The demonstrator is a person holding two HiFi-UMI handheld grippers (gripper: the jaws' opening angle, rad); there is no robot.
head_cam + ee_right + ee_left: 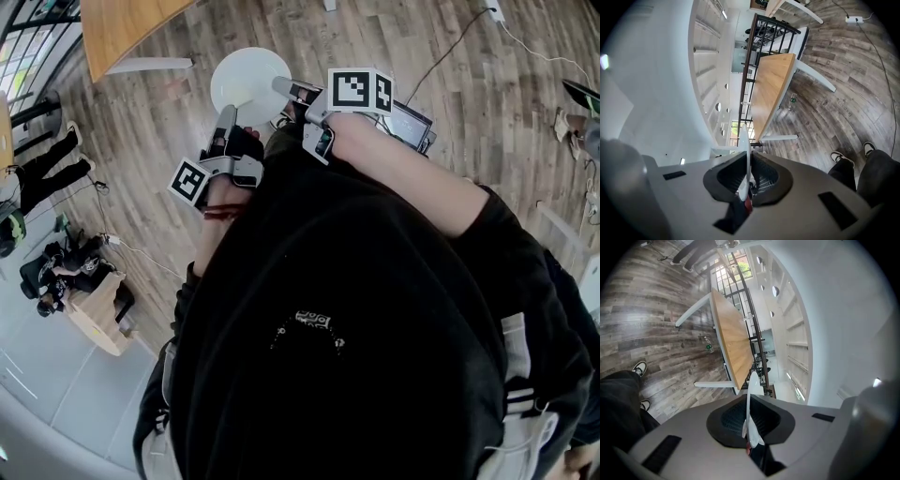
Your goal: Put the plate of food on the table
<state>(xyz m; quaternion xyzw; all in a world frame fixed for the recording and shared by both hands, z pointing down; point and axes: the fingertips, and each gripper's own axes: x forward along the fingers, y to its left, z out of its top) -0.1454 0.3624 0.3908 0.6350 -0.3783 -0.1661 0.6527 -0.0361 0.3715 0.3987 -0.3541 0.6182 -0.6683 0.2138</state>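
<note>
In the head view a round white plate (246,80) hangs over the wooden floor, and its top looks bare from here. My left gripper (228,120) is shut on its near-left rim. My right gripper (283,87) is shut on its right rim. In the left gripper view the plate (751,397) shows edge-on, pinched between the jaws of the left gripper (750,425). The right gripper view shows the same thin rim (746,152) clamped in the right gripper (745,185). The light wooden table (122,28) stands ahead at the upper left, apart from the plate.
The table (733,343) has white legs and a black railing behind it. A dark flat device (412,122) lies on the floor under my right hand. A cable (450,47) runs to a power strip. A wooden stool and bags (94,309) sit at the left. My shoes (841,157) are below.
</note>
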